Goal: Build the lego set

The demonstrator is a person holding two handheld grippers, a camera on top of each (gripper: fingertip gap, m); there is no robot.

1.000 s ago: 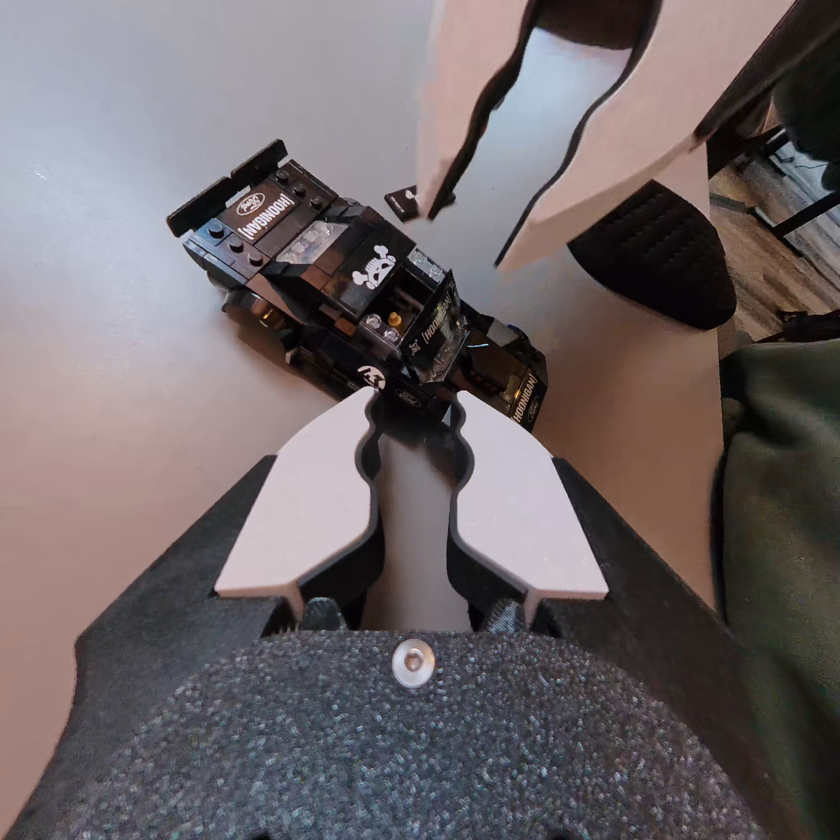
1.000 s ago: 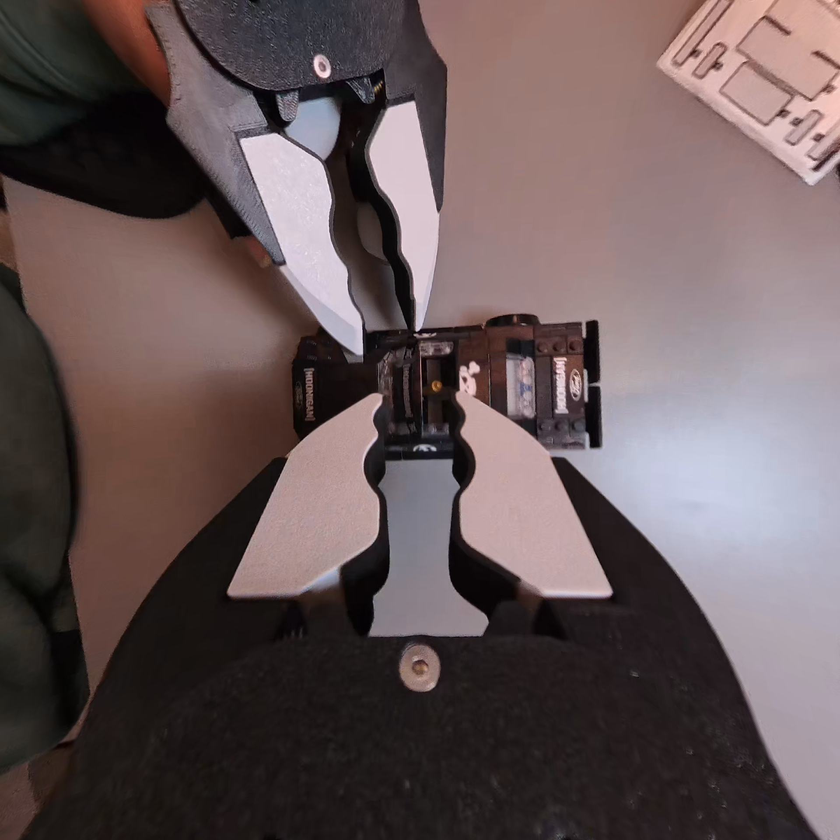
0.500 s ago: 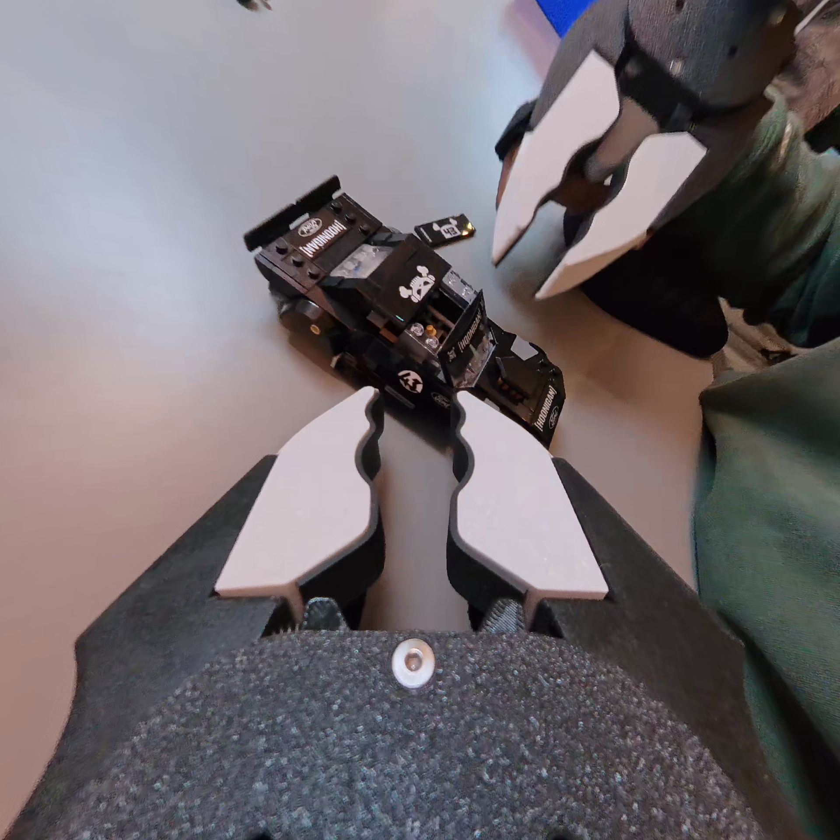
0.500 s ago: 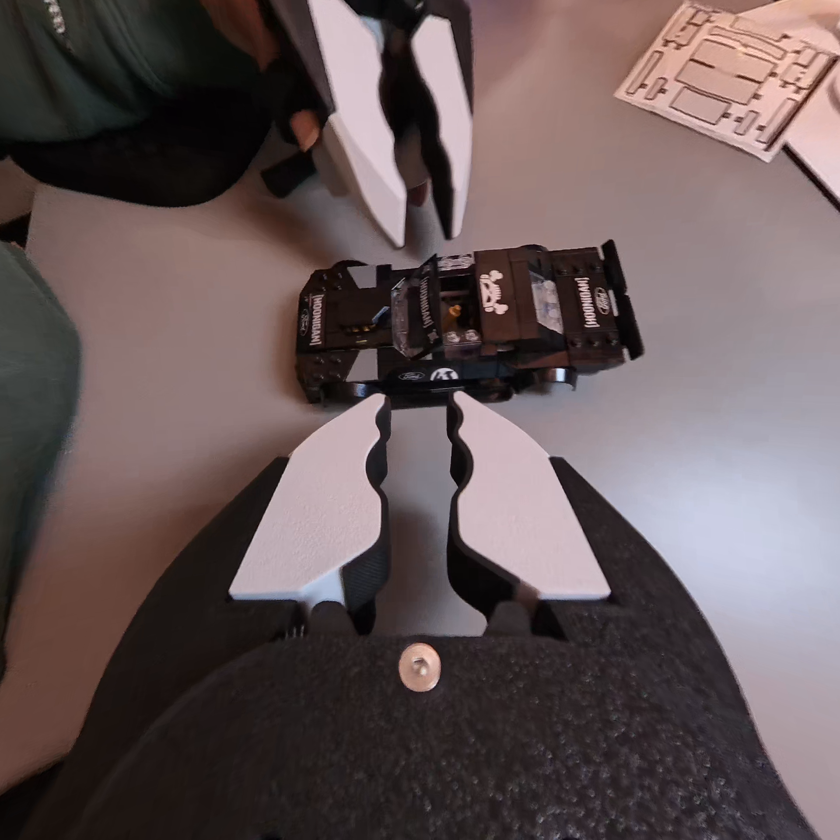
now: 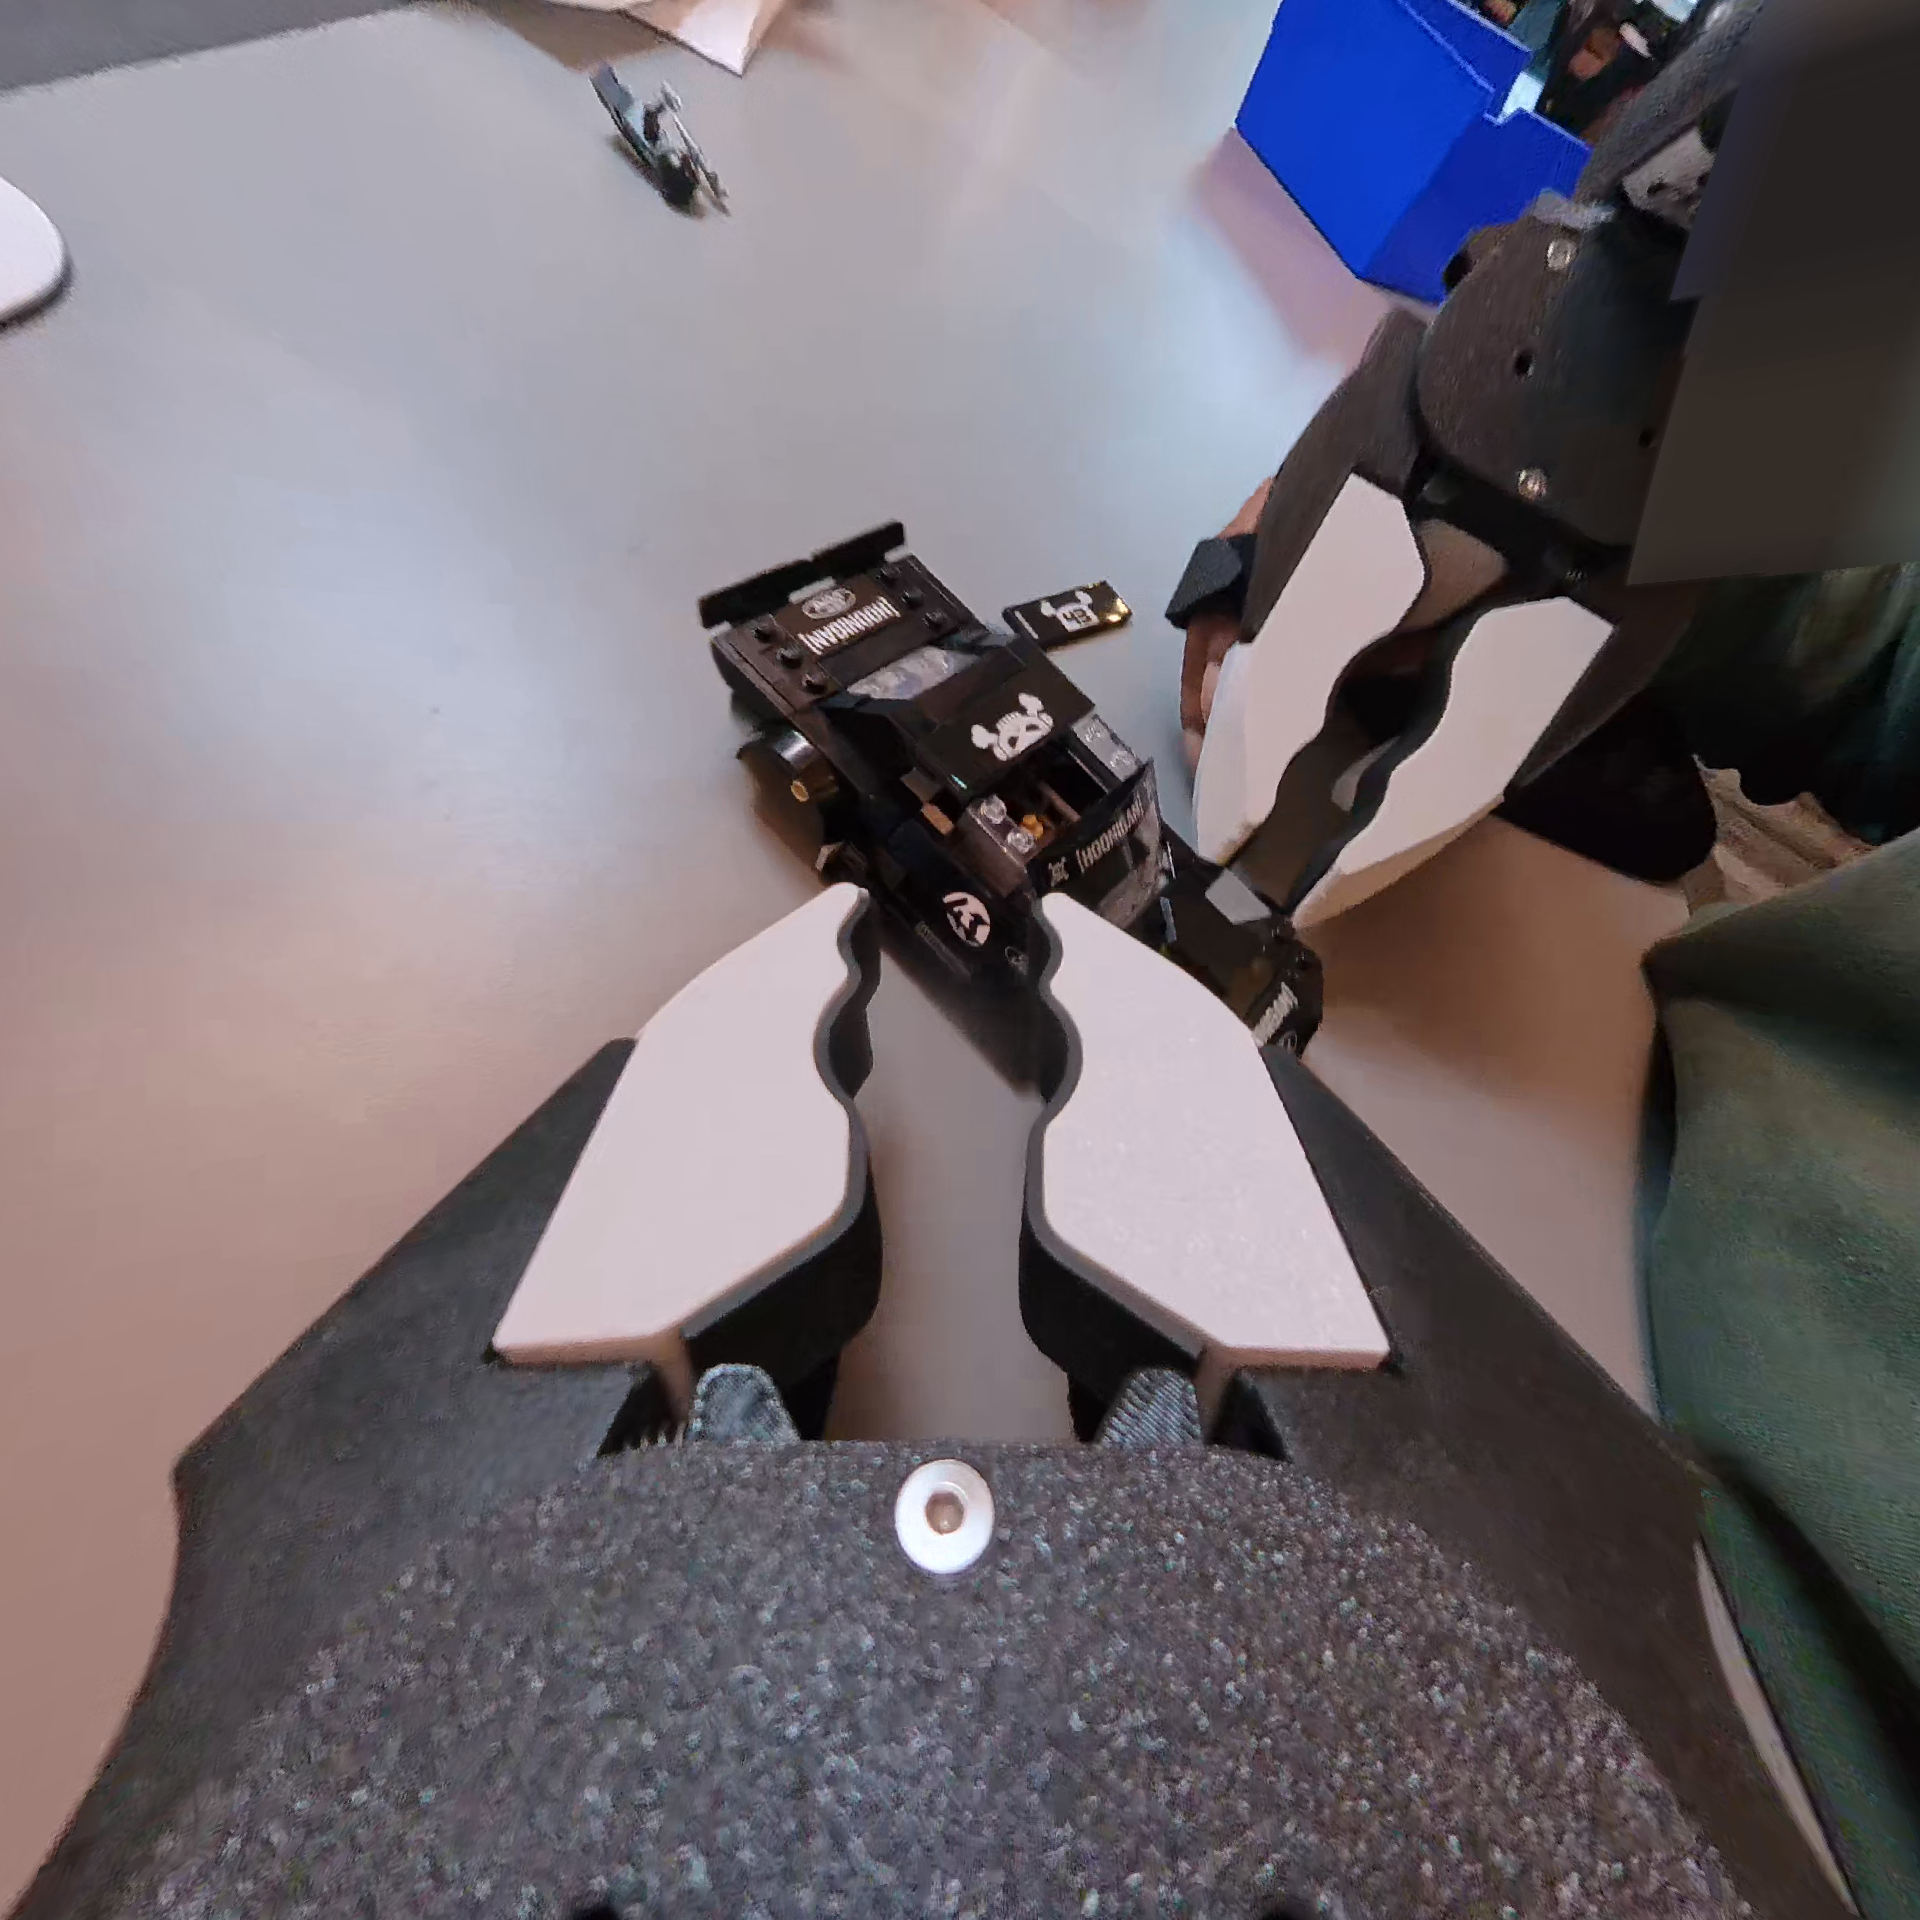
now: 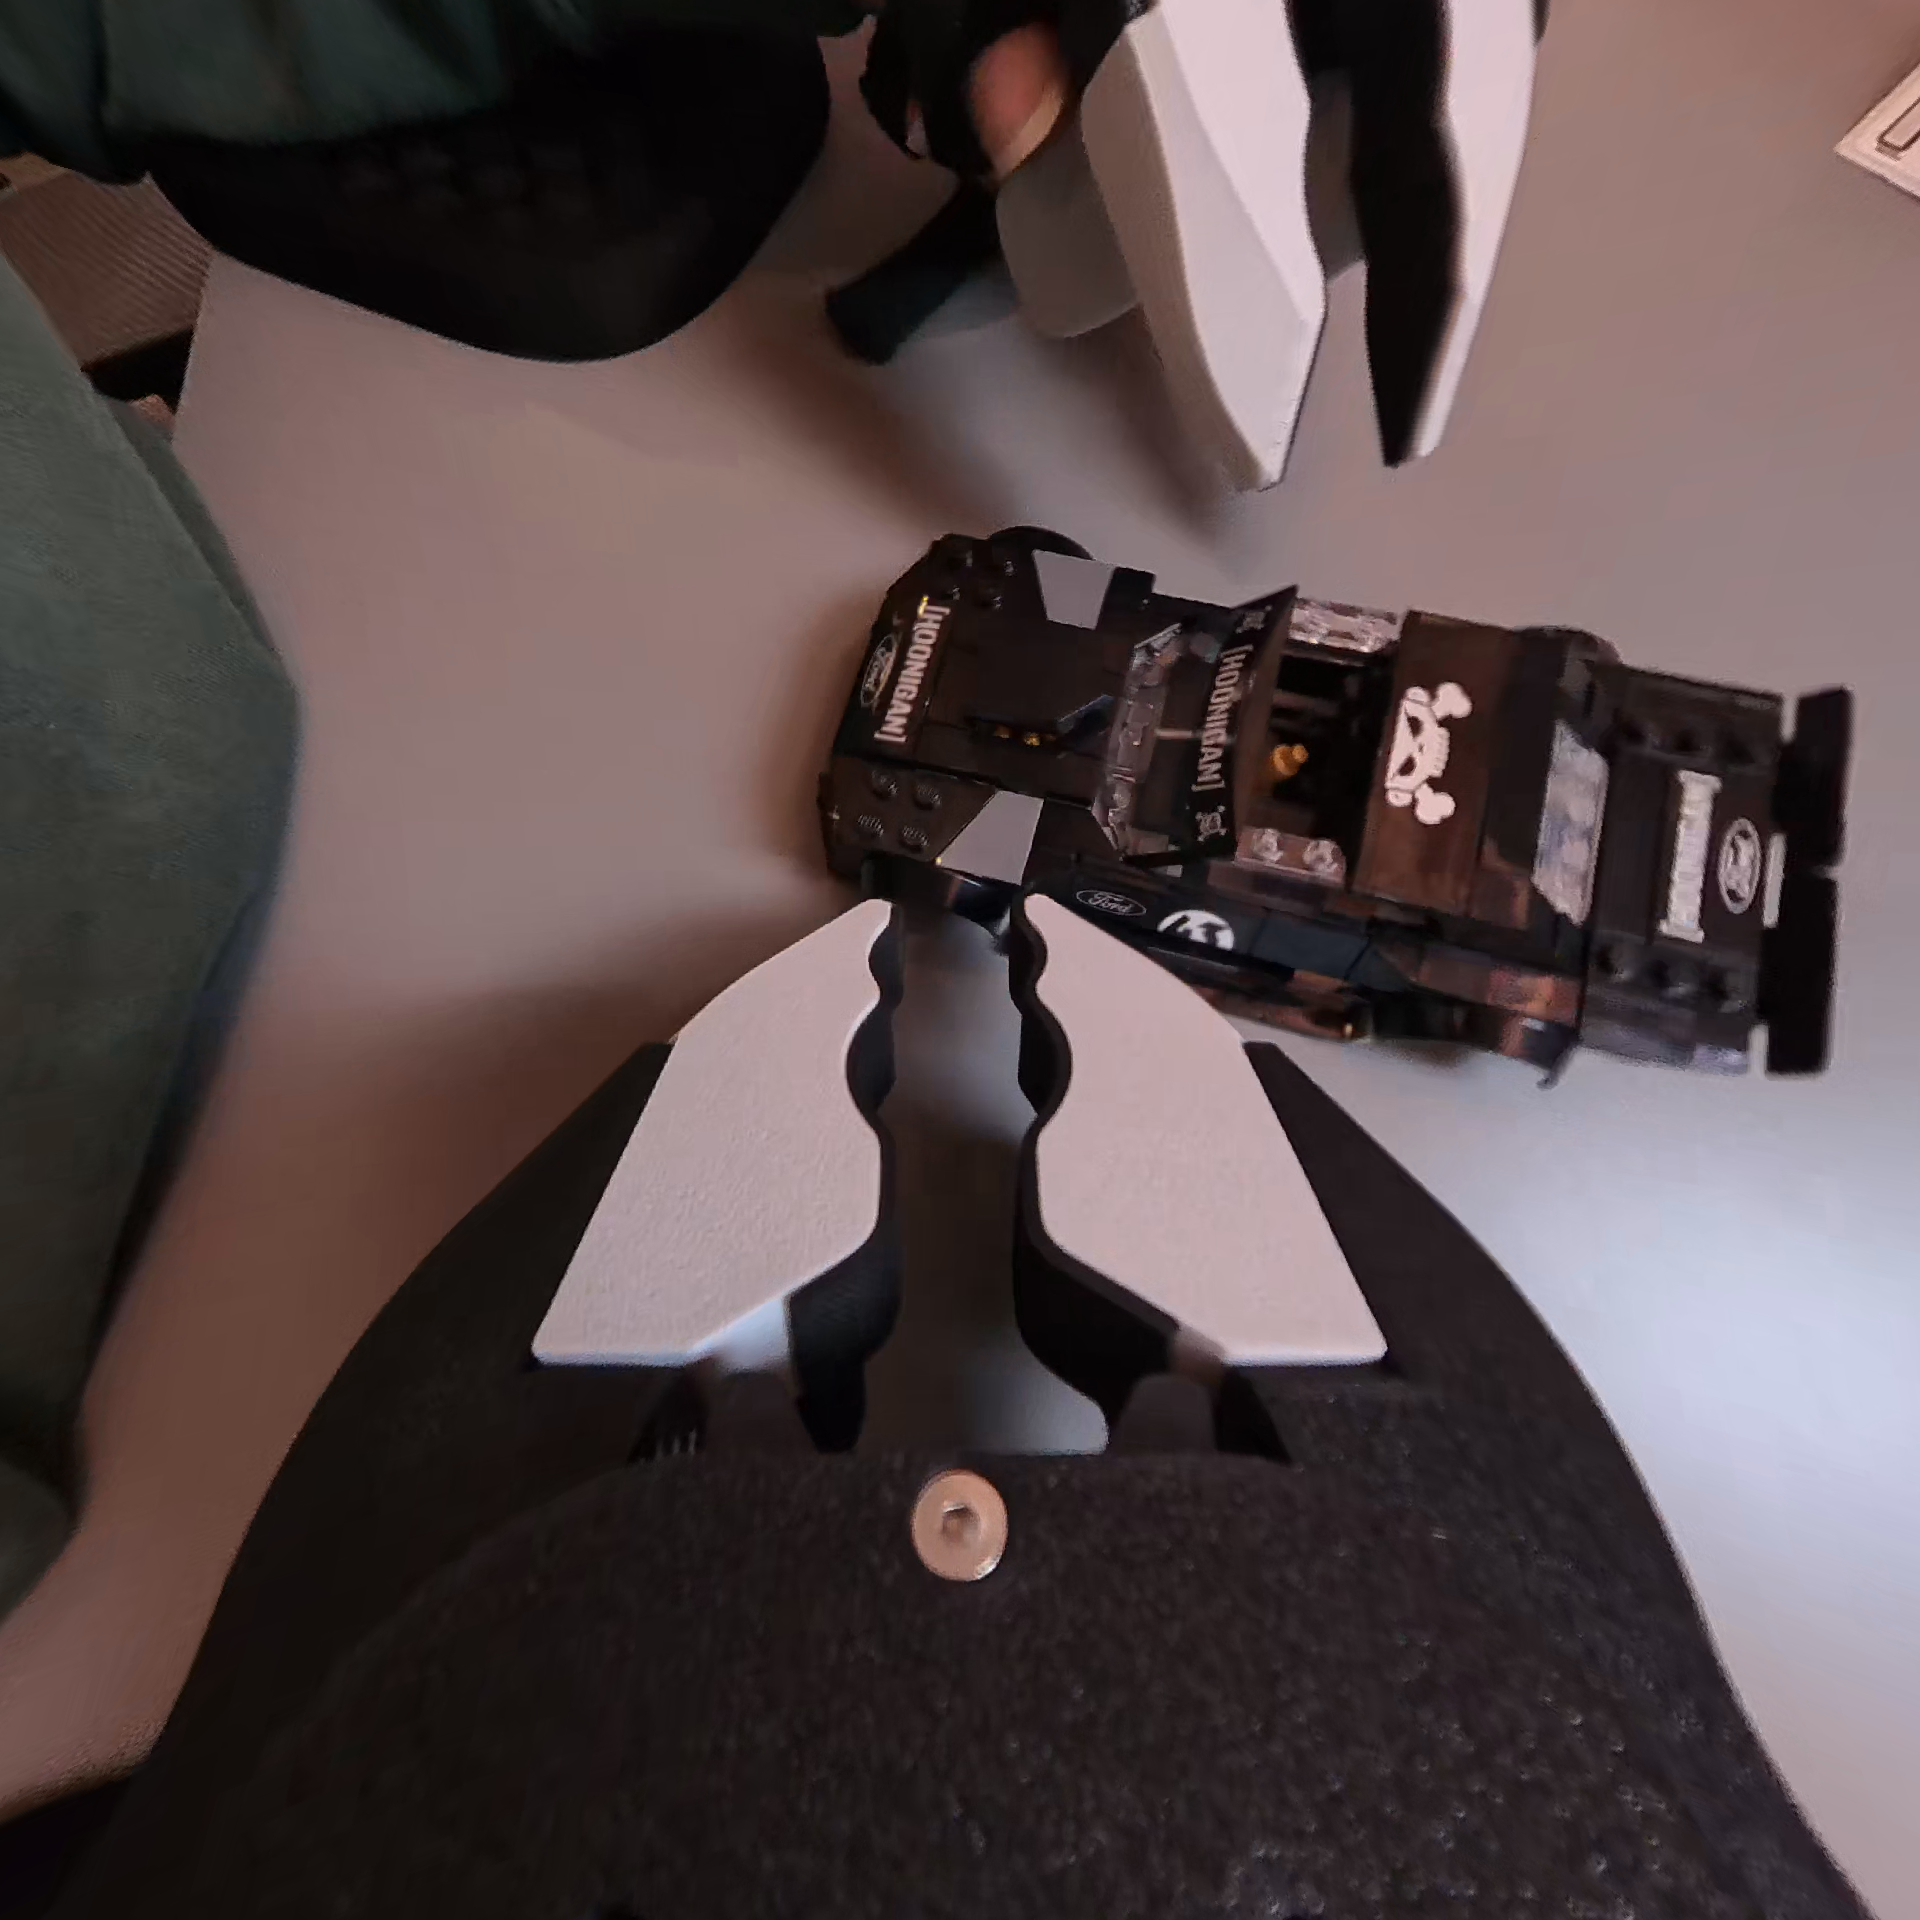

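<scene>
A black lego car [image 5: 935, 769] with white stickers lies on the grey table [image 5: 416, 520]; it also shows in the right wrist view [image 6: 1351, 810]. My left gripper [image 5: 954, 904] is open and empty, its tips just short of the car's near side. In the right wrist view the left gripper [image 6: 1340, 468] hangs above the car's far side. My right gripper [image 6: 954, 909] is open, its tips at the car's near front corner. In the left wrist view the right gripper [image 5: 1262, 883] is over the hood. A loose black stickered tile [image 5: 1070, 615] lies beside the car's rear.
A small dark lego piece [image 5: 665, 135] lies far back on the table. A blue box [image 5: 1392, 135] stands at the back right. A white sheet [image 6: 1891, 145] lies at the far right. A green sleeve [image 6: 104, 727] and a gloved hand [image 6: 956, 94] are close by. Tip to tip, the grippers are about 10 centimetres apart. The small dark lego piece [image 5: 665, 135] is about equally far from each gripper, around 30 centimetres.
My right gripper has moved toward the car's front corner and its jaws have narrowed a little. My left gripper has drawn back and tilted up. The car has stayed on the table.
</scene>
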